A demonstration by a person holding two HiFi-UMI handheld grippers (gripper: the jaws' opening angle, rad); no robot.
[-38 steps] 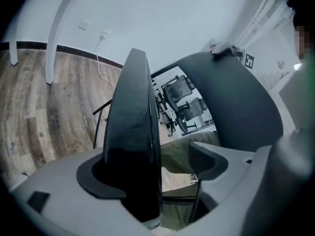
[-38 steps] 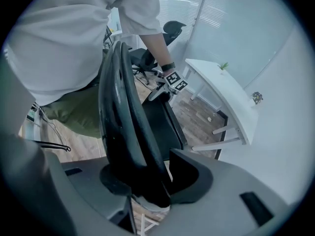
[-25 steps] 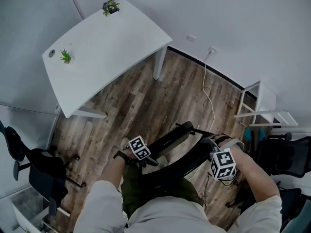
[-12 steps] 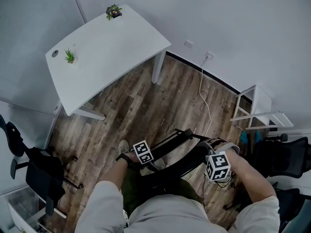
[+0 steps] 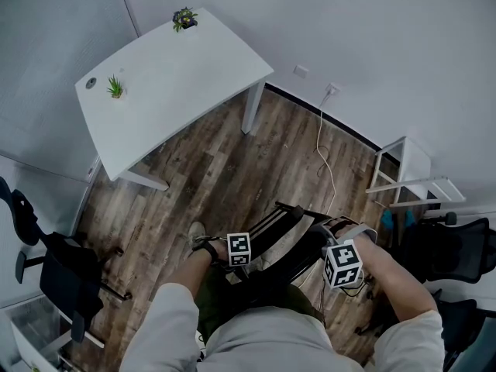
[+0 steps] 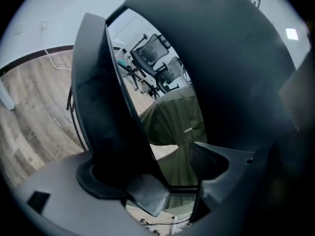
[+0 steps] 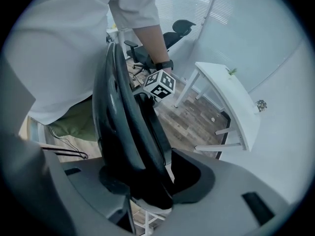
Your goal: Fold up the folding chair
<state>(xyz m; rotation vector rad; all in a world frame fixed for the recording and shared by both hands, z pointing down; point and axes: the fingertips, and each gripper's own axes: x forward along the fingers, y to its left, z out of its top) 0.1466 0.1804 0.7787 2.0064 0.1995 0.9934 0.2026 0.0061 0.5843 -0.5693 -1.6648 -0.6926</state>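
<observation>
— What state is the folding chair in?
— Nearly shut. Its black seat and black back lie close together, with a narrow pale gap between them and a thin black tube frame along the edges.
— And where is it?
— On the wood-plank floor, right against the person's legs, tilted, its long edges slanting up to the right.

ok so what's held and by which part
The black folding chair: the right gripper, its jaws just opened a little, clamps the curved rim. The left gripper straddles a panel edge with a gap showing.
</observation>
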